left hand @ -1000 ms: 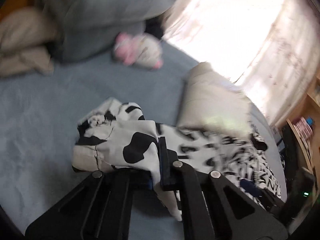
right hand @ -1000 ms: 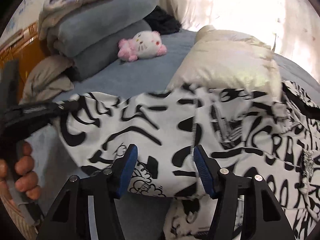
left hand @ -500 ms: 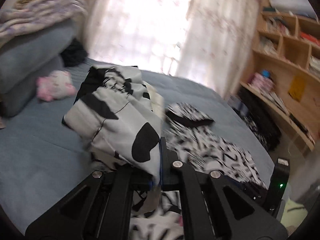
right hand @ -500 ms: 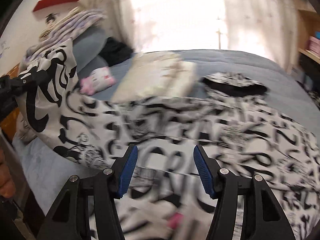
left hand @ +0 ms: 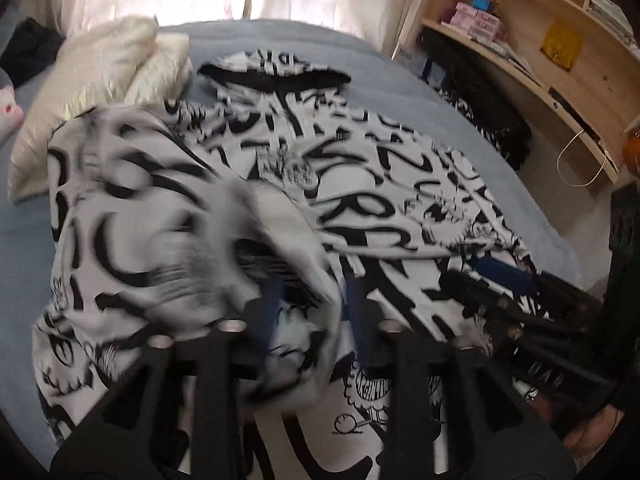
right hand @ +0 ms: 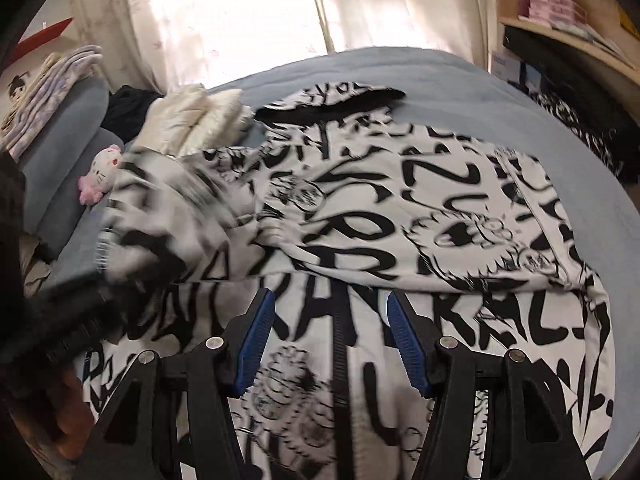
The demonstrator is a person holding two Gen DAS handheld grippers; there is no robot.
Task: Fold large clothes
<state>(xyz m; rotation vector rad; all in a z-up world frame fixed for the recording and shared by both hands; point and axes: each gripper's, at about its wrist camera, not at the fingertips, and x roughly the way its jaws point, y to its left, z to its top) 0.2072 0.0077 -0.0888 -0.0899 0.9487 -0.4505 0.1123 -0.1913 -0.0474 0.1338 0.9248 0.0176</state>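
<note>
The left tool and the right tool both stand apart over the printed jacket spread on the bed; it looks soft and floppy, best pinched at a sleeve cuff or hem edge.

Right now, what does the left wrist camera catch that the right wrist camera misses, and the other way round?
Only the left wrist view shows the yellow note on the wooden shelf and the right gripper from the side. Only the right wrist view shows the pink-and-white plush toy in full and the stacked folded blankets. Both show the black-and-white graffiti-print garment spread on the blue bed, and the cream pillow.
</note>
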